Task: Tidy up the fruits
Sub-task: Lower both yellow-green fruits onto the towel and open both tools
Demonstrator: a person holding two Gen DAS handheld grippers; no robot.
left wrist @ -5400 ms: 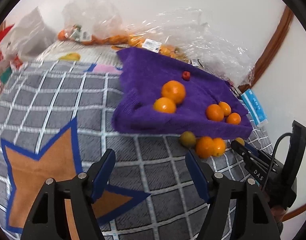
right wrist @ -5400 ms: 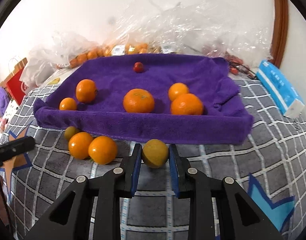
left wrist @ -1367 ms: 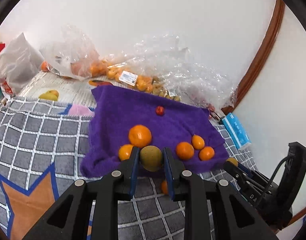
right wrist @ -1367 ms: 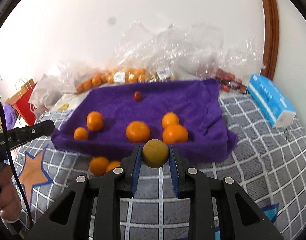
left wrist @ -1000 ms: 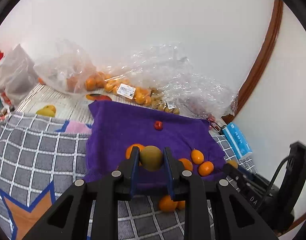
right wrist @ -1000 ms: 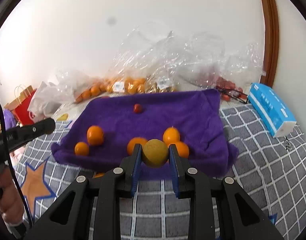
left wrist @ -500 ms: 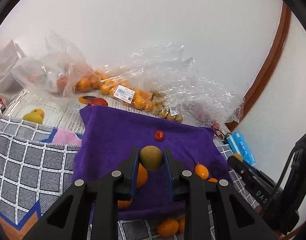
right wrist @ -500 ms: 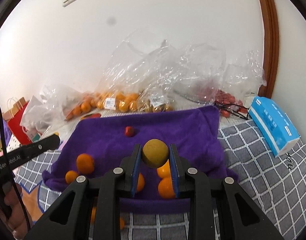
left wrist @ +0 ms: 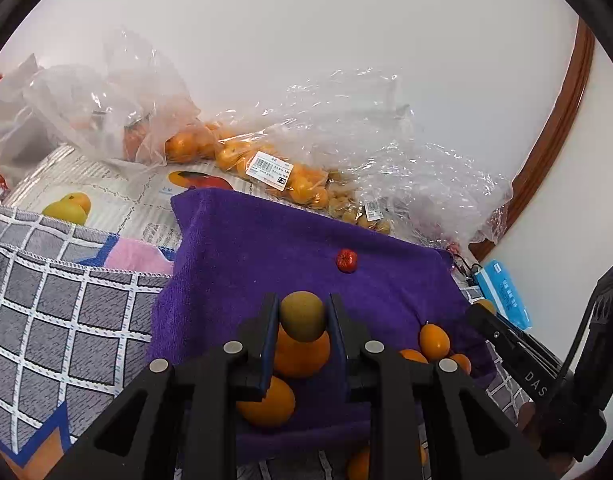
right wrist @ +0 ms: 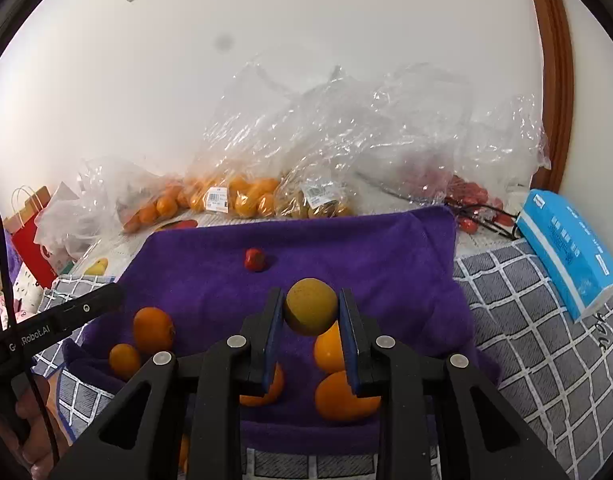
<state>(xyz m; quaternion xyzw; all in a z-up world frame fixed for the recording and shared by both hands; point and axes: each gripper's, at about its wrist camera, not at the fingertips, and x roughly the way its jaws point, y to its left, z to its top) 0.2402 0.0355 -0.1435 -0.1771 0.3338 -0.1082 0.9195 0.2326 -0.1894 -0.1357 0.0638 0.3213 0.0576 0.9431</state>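
Two grippers are up over the purple towel (right wrist: 386, 264), and each one is clenched on a round fruit. In the left wrist view we see the left gripper (left wrist: 302, 316) pinching a greenish-brown fruit (left wrist: 303, 316) between its blue pads, held clear above the towel. In the right wrist view the right gripper (right wrist: 311, 308) clamps a yellow-green fruit (right wrist: 311, 306) the same way, also in the air.

Taking the held fruit in the right wrist view as the centre of the dial, a small red fruit (right wrist: 254, 259) lies on the towel at about 11 o'clock. Two oranges (right wrist: 153, 329) sit near the towel's edge at about 9 o'clock, the smaller one just beside the larger. More oranges lie on the towel at 6 o'clock, partly hidden behind the fingers; we cannot count them surely. A blue tissue pack (right wrist: 566, 248) rests on the grey checked blanket (right wrist: 538, 344) at about 3 o'clock. Clear plastic bags (right wrist: 346, 136) of fruit are heaped along the wall at 12 o'clock.

At 9 o'clock, toward the frame's edge, the left gripper's black body shows, with a person's hand (right wrist: 30, 436) below it at about 8 o'clock.

In the left wrist view, one orange (left wrist: 266, 400) lies near the towel's front edge at 7 o'clock from the held fruit.
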